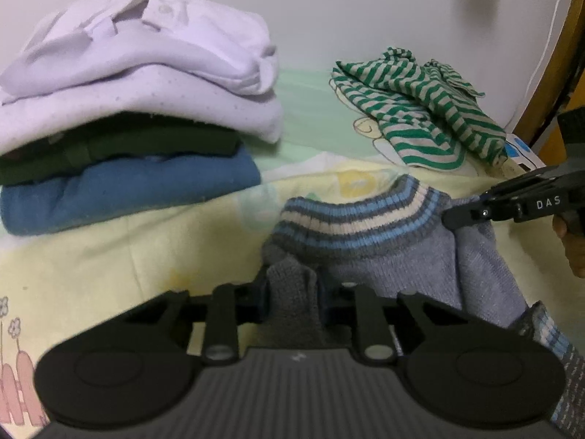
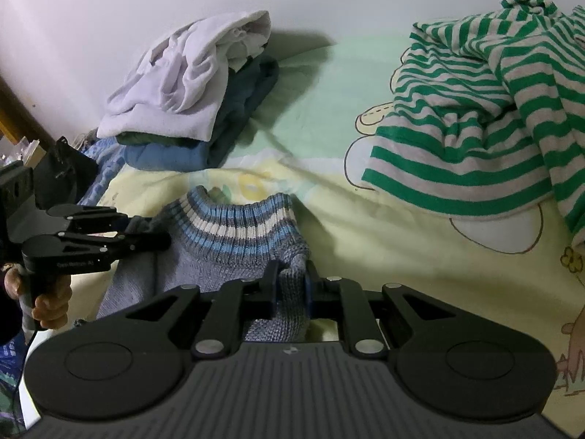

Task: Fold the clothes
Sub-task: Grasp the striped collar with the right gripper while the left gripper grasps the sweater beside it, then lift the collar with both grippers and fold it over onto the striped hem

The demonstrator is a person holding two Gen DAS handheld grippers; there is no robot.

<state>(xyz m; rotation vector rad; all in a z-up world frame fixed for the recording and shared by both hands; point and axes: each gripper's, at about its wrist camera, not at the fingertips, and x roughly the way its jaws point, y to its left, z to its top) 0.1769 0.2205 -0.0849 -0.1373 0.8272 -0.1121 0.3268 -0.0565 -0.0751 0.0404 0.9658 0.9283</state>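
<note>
1. In the left wrist view the left tongs (image 1: 292, 292) sit low in the frame's centre, pinched on a grey fold of the knit sweater (image 1: 384, 252); the fingertips themselves are buried in the wool.
2. In the right wrist view the right tongs (image 2: 290, 285) at bottom centre clamp another bunched fold of the same sweater, whose striped ribbed band lies mid-frame on the bed sheet (image 2: 365, 219).
3. The sweater's lower part is cut off behind both tool bodies.
4. A folded stack (image 1: 128, 117) fills the upper left of the left view: pale lilac on top, dark green, then blue.
5. A crumpled green-striped garment (image 2: 475, 117) lies at upper right, partly cut by the frame edge.
6. A hand (image 2: 47, 300) on a grip shows at lower left, half hidden.
</note>
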